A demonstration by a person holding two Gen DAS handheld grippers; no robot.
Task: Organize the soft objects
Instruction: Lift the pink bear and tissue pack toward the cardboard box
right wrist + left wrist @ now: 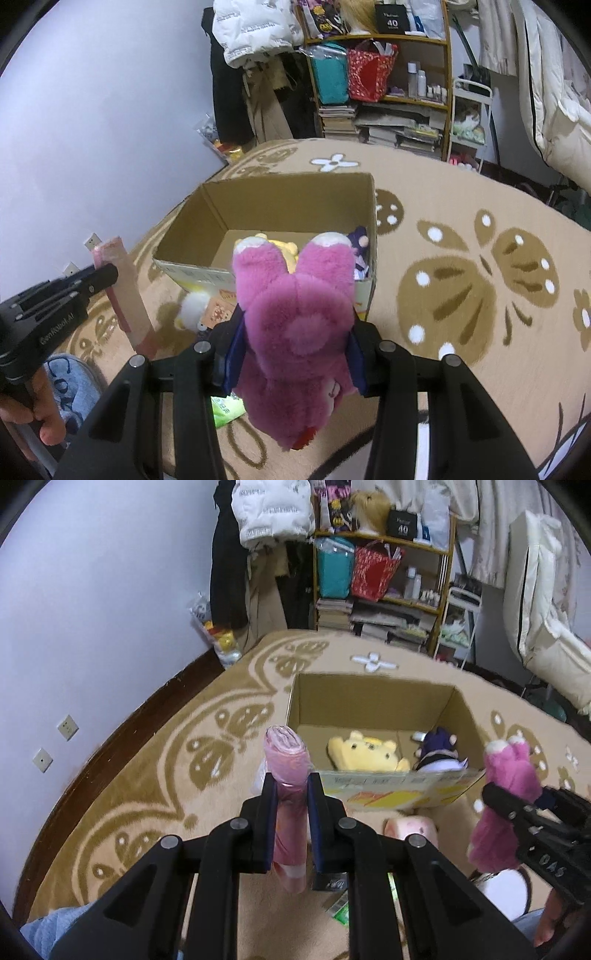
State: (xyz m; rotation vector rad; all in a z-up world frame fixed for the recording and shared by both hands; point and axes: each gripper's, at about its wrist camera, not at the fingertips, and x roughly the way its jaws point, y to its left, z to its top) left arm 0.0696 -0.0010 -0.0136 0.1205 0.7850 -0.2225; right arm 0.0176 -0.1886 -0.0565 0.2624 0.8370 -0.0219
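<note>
Both claws are clamped on soft things above the rug. Left gripper squeezes a slim pink roll, glossy and crinkled like thin plastic film, its coiled end poking out past the dark pads. Right gripper pinches a fuzzy magenta plush across its body, the pads sunk into deep pile; two pale-tipped limbs stick forward toward the cardboard box.

That box sits open-topped just ahead of both grippers, plain corrugated brown inside, with a printed yellow near wall. Inside it lie a smooth yellow plush toward the left and a dark purple plush against the right wall; much of the box floor behind them is bare. A pale pink plush rests on the rug just outside the near wall.

Right of the box, the beige looped-pile rug with brown butterfly patterns spreads wide and uncluttered. Beyond the box's far wall stands a wooden shelf crammed with bags and books.
</note>
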